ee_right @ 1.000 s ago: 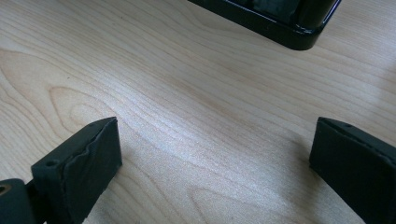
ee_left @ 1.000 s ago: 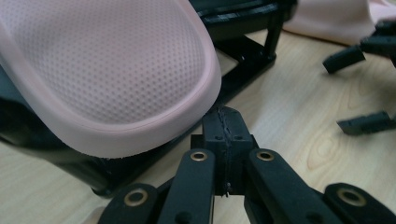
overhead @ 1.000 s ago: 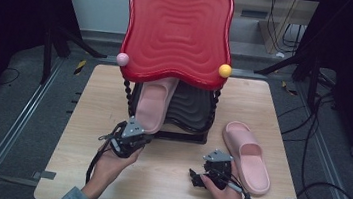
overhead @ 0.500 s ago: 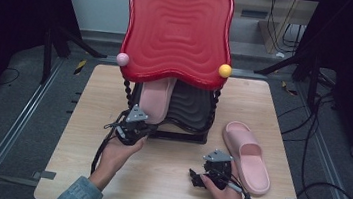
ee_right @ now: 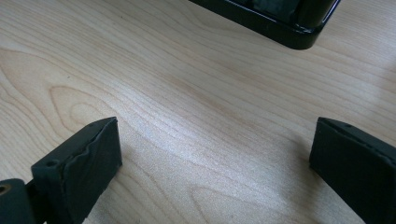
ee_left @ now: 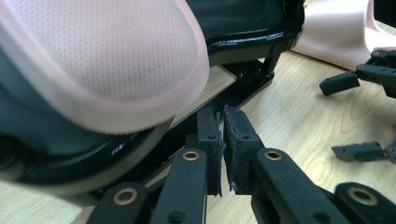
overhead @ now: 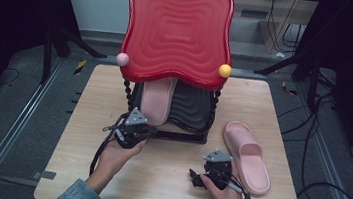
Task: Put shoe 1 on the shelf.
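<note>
A pink slipper (overhead: 157, 100) lies sole up on the black lower shelf (overhead: 191, 106) of a small rack, under its red top tray (overhead: 177, 29). Its rounded end (ee_left: 102, 60) hangs just above my left gripper (overhead: 149, 128), which sits at the shelf's front edge. The left jaws (ee_left: 222, 112) stand almost together with a thin slit; they have just been opening slightly, with nothing between them. The second pink slipper (overhead: 247, 155) lies on the table to the right. My right gripper (overhead: 196, 178) rests low over the wood beside it, open and empty (ee_right: 210, 158).
The wooden table (overhead: 169, 189) carries the rack at its back middle. The rack's black base corner (ee_right: 280, 23) lies ahead of the right gripper. Twisted black posts (overhead: 127, 94) hold the red tray. Dark floor, rails and cables surround the table.
The left gripper pushed forward toward the rack, then eased back a little; the slipper on the shelf sits slightly further in. The right gripper has stayed still.
</note>
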Demonstrator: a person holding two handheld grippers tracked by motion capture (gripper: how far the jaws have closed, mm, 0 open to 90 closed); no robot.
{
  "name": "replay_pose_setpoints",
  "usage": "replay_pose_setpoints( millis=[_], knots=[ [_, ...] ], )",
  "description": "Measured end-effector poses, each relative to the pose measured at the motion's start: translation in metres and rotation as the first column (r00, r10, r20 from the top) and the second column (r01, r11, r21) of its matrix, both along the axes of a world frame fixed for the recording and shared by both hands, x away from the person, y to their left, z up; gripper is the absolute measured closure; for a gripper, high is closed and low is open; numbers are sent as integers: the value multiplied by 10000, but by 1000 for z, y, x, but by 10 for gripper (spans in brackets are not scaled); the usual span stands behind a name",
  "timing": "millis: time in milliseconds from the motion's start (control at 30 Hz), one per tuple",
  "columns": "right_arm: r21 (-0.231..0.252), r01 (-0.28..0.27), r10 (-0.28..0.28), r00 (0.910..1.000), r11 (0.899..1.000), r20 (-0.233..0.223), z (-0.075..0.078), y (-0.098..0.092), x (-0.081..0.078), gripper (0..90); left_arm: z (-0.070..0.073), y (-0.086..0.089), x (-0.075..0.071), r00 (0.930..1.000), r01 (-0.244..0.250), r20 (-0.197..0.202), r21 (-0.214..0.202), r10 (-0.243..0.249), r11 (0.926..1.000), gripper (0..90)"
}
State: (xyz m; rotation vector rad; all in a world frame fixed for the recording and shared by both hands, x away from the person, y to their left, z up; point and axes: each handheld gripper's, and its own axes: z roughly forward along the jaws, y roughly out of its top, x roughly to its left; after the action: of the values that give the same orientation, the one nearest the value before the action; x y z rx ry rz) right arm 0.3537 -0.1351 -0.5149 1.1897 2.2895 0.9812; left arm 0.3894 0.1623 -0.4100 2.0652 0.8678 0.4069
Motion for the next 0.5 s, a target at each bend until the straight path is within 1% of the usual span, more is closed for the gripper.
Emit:
replay_pose_setpoints(
  millis=[33,100,167,200,233,300,333,400,433,467,500],
  knots=[
    [23,41,-41,10000,10000,-40,0,0,-1,29,-1,2,-3,10000,-36,50,-54,36,10000,842],
    [23,10,-10,10000,10000,65,0,-1,-2,55,-2,8,-8,9999,-118,126,46,117,9999,824],
    [83,-290,288,9994,9995,184,1,-2,-6,115,-4,16,-14,9996,-216,174,152,214,9997,801],
    [-27,-327,328,9992,9995,237,3,-2,-9,118,-6,20,-17,9994,-291,211,192,287,9994,789],
    [-37,-407,408,9985,9992,367,7,-3,-13,126,-8,25,-20,9990,-374,242,277,367,9989,775],
    [58,-331,326,9971,9994,685,15,-7,-20,176,-12,36,-25,9968,-718,371,427,702,9965,740],
    [113,-300,289,9960,9995,844,20,-11,-24,197,-15,43,-27,9950,-925,413,473,906,9946,722],
    [204,14,-34,9947,9998,1028,28,-21,-29,290,-21,55,-30,9902,-1328,497,548,1302,9896,690],
    [281,145,-175,9936,9995,1118,31,-28,-32,320,-24,61,-31,9873,-1524,572,712,1485,9858,674],
    [353,256,-298,9919,9990,1238,35,-34,-35,351,-28,67,-31,9826,-1787,669,816,1735,9805,655],
    [394,398,-448,9896,9984,1367,38,-41,-38,390,-32,74,-31,9780,-2018,709,840,1962,9758,645]
  ],
)
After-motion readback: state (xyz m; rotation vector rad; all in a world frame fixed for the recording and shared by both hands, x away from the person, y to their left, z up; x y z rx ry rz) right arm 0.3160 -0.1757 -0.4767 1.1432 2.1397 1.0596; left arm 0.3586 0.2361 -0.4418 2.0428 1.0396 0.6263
